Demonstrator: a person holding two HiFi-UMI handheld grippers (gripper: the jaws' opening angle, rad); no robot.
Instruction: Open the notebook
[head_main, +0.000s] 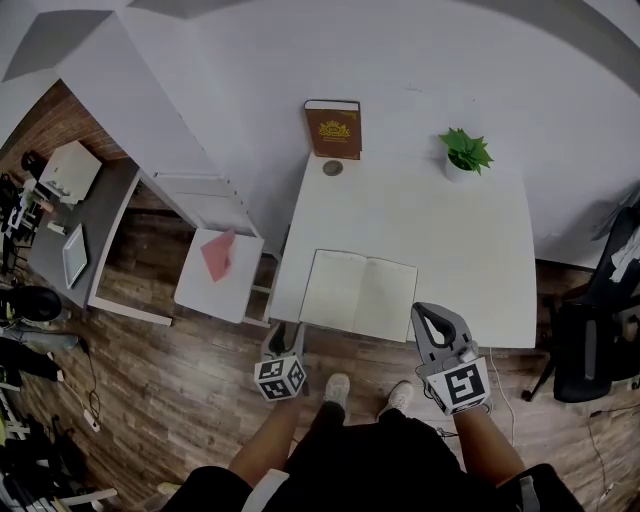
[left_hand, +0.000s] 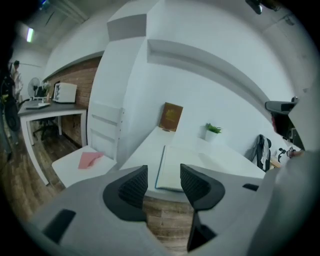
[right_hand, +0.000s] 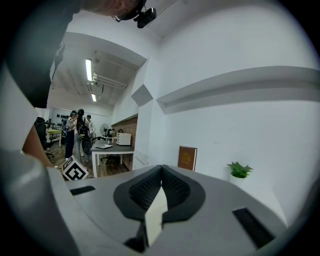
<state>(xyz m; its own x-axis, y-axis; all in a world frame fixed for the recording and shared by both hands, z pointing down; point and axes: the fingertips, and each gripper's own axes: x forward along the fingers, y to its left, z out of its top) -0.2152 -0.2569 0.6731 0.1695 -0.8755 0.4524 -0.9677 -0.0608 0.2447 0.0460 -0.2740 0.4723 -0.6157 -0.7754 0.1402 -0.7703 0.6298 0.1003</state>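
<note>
The notebook (head_main: 358, 295) lies open and flat on the near part of the white table (head_main: 470, 260), both pale pages facing up. My left gripper (head_main: 283, 332) hangs just off the table's near left corner, below the notebook's left page. In the left gripper view it (left_hand: 164, 168) is open, and the notebook (left_hand: 172, 155) shows beyond the gap with nothing between the pads. My right gripper (head_main: 428, 312) sits at the near edge by the notebook's right page. In the right gripper view it (right_hand: 161, 175) is shut, with a pale sliver under the pads that I cannot identify.
A brown book (head_main: 333, 128) stands against the wall at the table's far edge, with a small round thing (head_main: 332, 168) before it. A potted plant (head_main: 465, 152) stands far right. A white stool with pink paper (head_main: 218, 255) is left of the table, an office chair (head_main: 598, 345) right.
</note>
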